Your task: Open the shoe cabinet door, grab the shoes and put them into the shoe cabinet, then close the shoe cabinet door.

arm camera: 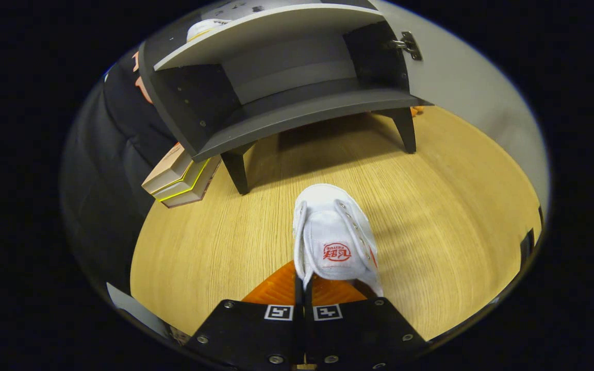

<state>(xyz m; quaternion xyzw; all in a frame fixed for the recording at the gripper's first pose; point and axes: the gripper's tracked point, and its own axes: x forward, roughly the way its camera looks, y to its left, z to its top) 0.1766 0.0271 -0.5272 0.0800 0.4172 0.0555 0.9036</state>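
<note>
Gripper view: tongs [304, 281] clamped on one white shoe [334, 237]; second shoe [205, 27] atop open cabinet [297, 111].

Camera rides tool [303, 288], looks forward and down, close over floor [431, 216], toward shoe cabinet [286, 103].

Gripper [304, 288] with screwed plates and two square black-and-white markers.
</note>
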